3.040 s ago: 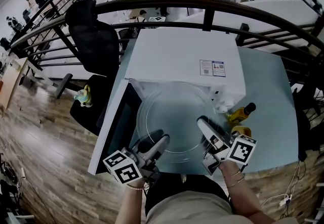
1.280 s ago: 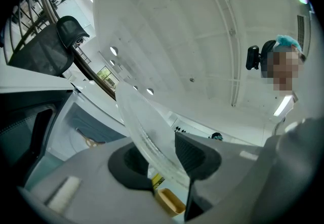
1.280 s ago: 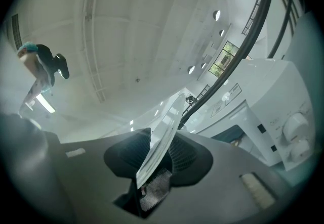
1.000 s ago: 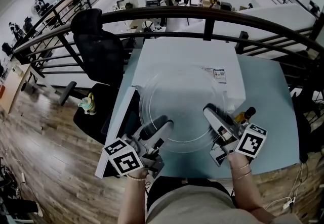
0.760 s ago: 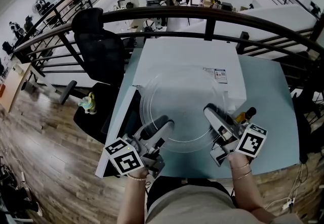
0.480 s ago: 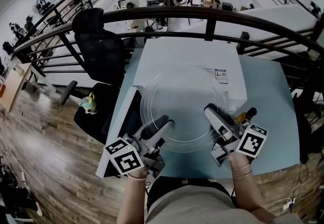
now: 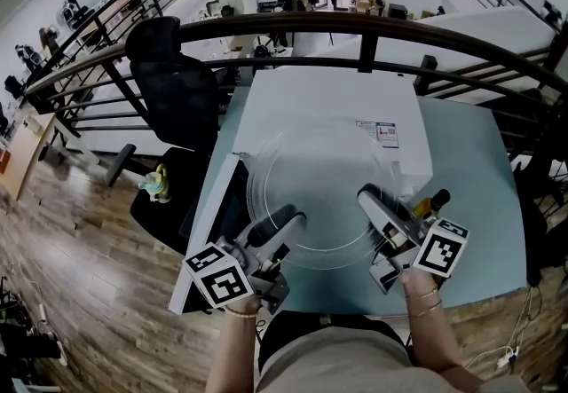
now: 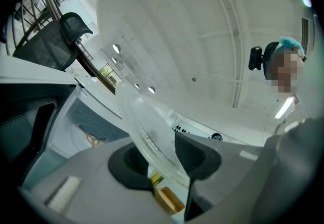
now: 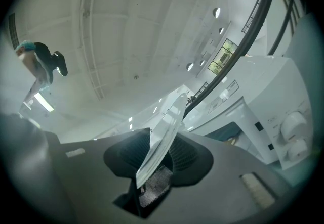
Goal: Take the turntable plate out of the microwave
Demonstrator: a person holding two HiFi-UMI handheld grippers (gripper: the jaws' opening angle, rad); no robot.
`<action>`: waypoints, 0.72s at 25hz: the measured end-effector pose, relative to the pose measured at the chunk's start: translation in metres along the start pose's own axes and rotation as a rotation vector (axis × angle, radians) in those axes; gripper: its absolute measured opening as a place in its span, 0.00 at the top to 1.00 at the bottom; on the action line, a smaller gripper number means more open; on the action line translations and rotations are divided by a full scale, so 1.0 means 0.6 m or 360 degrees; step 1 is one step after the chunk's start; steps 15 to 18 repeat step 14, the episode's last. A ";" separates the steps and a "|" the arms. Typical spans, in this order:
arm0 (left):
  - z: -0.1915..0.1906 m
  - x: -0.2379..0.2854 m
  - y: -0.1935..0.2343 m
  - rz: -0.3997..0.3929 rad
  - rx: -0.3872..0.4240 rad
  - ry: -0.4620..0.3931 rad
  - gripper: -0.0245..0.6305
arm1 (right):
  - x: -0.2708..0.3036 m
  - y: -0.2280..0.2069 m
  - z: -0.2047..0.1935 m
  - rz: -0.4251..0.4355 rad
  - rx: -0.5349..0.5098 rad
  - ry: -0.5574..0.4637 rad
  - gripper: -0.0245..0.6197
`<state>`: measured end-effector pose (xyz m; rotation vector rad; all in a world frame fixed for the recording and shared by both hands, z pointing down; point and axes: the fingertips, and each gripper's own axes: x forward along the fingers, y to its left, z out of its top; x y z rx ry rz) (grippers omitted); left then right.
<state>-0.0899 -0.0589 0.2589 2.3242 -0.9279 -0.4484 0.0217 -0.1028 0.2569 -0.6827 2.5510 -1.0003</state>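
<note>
The clear glass turntable plate (image 7: pixel 312 192) hangs out of the white microwave (image 7: pixel 330 103), lifted in front of and partly over its top. My left gripper (image 7: pixel 286 224) is shut on the plate's near-left rim, and my right gripper (image 7: pixel 371 203) is shut on its near-right rim. In the left gripper view the plate's rim (image 8: pixel 144 129) runs between the dark pads of my left gripper (image 8: pixel 164 156). The right gripper view shows the plate's edge (image 9: pixel 163 139) pinched in my right gripper (image 9: pixel 156 160). The microwave's door (image 7: pixel 206 227) stands open at the left.
The microwave sits on a pale blue table (image 7: pixel 475 174). A bottle of yellow liquid (image 7: pixel 428 202) stands just right of the microwave, close to my right gripper. A black office chair (image 7: pixel 169 72) is at the left, and a dark curved railing (image 7: pixel 355 23) runs behind.
Three seconds ago the plate was lower, at the microwave's opening; both grippers have since lifted it up and outward. Over the last second it has barely moved.
</note>
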 end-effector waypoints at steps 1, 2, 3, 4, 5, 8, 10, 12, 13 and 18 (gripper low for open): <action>-0.001 0.000 -0.001 -0.0002 0.0000 0.0003 0.75 | -0.001 0.000 -0.001 -0.0002 -0.0002 0.0001 0.74; -0.002 -0.001 -0.001 -0.0004 -0.0001 0.0004 0.75 | -0.002 0.000 -0.001 -0.0003 -0.0004 0.0001 0.74; -0.002 -0.001 -0.002 -0.0005 -0.0001 0.0005 0.75 | -0.003 0.000 -0.002 -0.0004 -0.0004 0.0002 0.74; -0.002 -0.001 -0.002 -0.0006 -0.0001 0.0005 0.75 | -0.003 0.001 -0.002 -0.0004 -0.0005 0.0003 0.74; -0.002 -0.002 -0.002 -0.0008 -0.0001 0.0006 0.75 | -0.003 0.002 -0.002 -0.0004 -0.0005 0.0004 0.74; -0.003 -0.002 -0.002 -0.0017 -0.0005 0.0008 0.75 | -0.004 0.003 -0.003 -0.0008 -0.0001 0.0009 0.74; -0.005 -0.001 -0.002 -0.0019 -0.0004 0.0009 0.75 | -0.005 0.001 -0.004 -0.0008 0.0000 0.0012 0.74; -0.008 0.000 -0.001 -0.0019 -0.0003 0.0011 0.75 | -0.006 -0.001 -0.004 -0.0007 -0.0005 0.0015 0.74; -0.008 0.000 -0.001 -0.0019 -0.0003 0.0013 0.75 | -0.007 -0.002 -0.004 -0.0008 -0.0007 0.0015 0.74; -0.009 0.001 -0.001 -0.0019 -0.0003 0.0014 0.75 | -0.008 -0.003 -0.004 -0.0008 -0.0009 0.0016 0.74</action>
